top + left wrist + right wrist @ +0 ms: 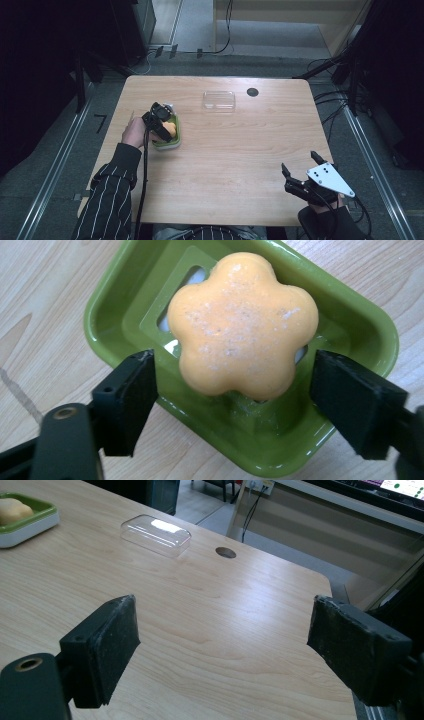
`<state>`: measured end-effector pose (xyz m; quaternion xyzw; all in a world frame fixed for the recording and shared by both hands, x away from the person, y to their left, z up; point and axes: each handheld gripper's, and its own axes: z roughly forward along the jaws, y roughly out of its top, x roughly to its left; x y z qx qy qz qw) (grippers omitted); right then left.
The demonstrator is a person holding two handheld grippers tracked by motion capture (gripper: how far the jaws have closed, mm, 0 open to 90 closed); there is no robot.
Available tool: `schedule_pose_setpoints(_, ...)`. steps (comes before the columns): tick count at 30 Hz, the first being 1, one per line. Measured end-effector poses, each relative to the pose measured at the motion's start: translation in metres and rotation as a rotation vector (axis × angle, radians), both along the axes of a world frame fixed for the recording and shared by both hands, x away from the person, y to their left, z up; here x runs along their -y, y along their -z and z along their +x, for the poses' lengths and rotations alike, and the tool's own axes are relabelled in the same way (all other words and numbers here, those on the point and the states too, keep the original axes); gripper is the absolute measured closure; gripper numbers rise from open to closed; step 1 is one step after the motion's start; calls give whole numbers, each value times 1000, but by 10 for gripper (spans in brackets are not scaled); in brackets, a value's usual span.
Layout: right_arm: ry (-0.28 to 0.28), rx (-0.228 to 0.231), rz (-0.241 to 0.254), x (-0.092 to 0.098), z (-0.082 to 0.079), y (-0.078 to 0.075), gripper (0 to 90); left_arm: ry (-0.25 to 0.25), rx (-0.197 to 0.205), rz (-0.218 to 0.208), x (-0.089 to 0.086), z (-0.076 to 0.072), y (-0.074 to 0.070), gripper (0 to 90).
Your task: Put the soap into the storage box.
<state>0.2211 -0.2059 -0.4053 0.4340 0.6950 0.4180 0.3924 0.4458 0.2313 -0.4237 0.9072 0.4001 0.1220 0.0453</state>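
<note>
Soap (242,327) sits in the green dish (350,315), table (240,165) 9 o'clock. Left hand-held gripper (232,400) half open, pads clear of it: placing looks done. Clear lid (219,100) at 12 not fitted. Right hand-held gripper (225,645) wide open, empty.

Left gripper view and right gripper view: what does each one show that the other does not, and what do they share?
Left gripper view alone: the slotted inner tray of the glossy green plastic soap dish, and the flower shape of the orange soap bar between the open left gripper fingers.

Right gripper view alone: the clear plastic lid, the round dark table hole, and the open right gripper.

Shared: dish, soap, light wooden table.
</note>
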Motion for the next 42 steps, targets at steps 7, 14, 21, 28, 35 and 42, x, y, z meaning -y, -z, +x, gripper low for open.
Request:
schedule_pose_setpoints(7, -3, 1, 0, 0, 0, 0, 133, -29, -13, -17, 0, -5, -9, 111)
schedule_pose_setpoints(14, -4, 3, 1, -1, 0, 0, 134, -61, -20, -26, -4, -15, -16, 60)
schedule_pose_setpoints(21, -3, 3, 2, -1, 0, 0, 133, -76, -30, -32, -8, -32, -22, 27)
schedule_pose_setpoints(28, -5, 5, 2, -1, 0, 0, 133, -86, -23, -31, -11, -48, -24, 5)
schedule_pose_setpoints(35, -4, 5, 2, -1, 0, 0, 133, -94, -28, -36, -12, -60, -22, 0)
schedule_pose_setpoints(42, -4, 6, 2, -1, 0, 0, 133, -109, -29, -57, -18, -72, -20, 0)
